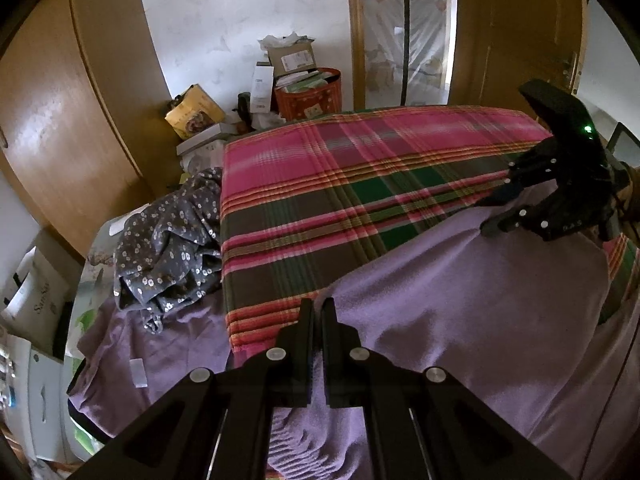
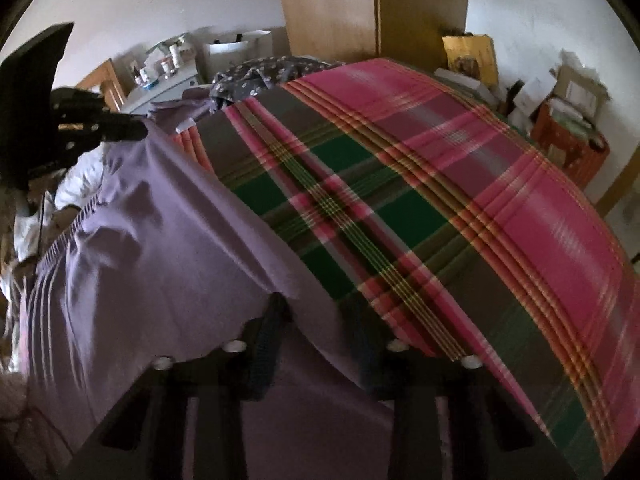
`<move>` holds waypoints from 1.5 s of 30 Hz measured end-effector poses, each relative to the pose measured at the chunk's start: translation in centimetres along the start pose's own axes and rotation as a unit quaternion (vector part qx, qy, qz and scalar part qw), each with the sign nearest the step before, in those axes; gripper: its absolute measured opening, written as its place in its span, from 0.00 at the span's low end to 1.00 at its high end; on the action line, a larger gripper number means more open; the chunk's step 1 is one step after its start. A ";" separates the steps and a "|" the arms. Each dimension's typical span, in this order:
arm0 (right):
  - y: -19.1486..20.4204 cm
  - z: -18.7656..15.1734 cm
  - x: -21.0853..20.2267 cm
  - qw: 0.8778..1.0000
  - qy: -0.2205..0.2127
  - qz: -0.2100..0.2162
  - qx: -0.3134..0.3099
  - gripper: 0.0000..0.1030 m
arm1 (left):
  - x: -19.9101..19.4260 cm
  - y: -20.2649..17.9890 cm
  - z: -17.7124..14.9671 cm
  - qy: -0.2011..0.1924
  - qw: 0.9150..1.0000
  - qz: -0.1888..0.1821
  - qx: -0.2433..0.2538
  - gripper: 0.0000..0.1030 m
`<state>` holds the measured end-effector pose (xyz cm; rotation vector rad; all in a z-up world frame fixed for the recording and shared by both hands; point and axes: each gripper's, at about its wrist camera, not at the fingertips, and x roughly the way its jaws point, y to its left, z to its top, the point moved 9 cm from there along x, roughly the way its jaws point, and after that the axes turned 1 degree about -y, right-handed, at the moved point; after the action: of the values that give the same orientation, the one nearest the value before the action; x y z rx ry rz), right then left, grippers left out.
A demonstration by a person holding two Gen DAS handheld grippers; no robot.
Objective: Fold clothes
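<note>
Presently, a purple garment (image 1: 472, 296) lies spread across the near part of a bed covered by a pink, green and brown plaid blanket (image 1: 360, 184). The left gripper (image 1: 318, 344) has its two fingers nearly together with a fold of the purple cloth pinched between them, at the garment's near edge. The right gripper (image 1: 490, 216), seen from the left wrist camera at the far right, has its jaws brought together on the garment's opposite edge, the cloth drawn up into a small peak at the fingertips. In the right wrist view the purple fabric drapes over and between the right gripper's fingers (image 2: 268, 336) (one finger is largely hidden by cloth), so the grip itself is not plainly visible there. The garment's ribbed hem (image 2: 52, 256) shows at the left of that view. A grey floral garment (image 1: 172, 240) sits bunched at the bed's left edge, beside the blanket. Boxes and an orange basket (image 1: 310, 94) stand against the far wall.
</note>
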<state>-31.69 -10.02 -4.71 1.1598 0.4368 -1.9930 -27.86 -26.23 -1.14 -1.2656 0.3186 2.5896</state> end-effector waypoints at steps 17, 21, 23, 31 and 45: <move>3.8 -0.2 -5.8 0.994 -0.060 -0.089 -0.032 0.07 | -0.9 -0.3 -0.7 0.002 1.000 -0.004 -0.011 0.03; 5.3 -0.6 -7.7 0.991 -0.072 -0.104 -0.029 0.07 | -2.3 -0.8 -1.0 -0.007 1.000 -0.007 -0.007 0.03; 6.2 -0.9 -8.6 0.990 -0.076 -0.111 -0.028 0.07 | -3.1 -1.1 -1.2 -0.011 1.000 -0.009 -0.005 0.03; 9.7 -2.4 -10.9 0.987 -0.086 -0.133 -0.022 0.07 | -6.3 -2.3 -2.3 -0.026 1.000 -0.009 0.008 0.03; 16.4 -5.1 -14.6 0.982 -0.096 -0.160 -0.033 0.06 | -11.6 -4.2 -5.3 -0.036 0.999 -0.005 0.032 0.03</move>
<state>-12.08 -10.87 6.35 0.8868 0.6149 -2.3230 -15.74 -25.24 4.50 -1.1472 0.3782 2.5880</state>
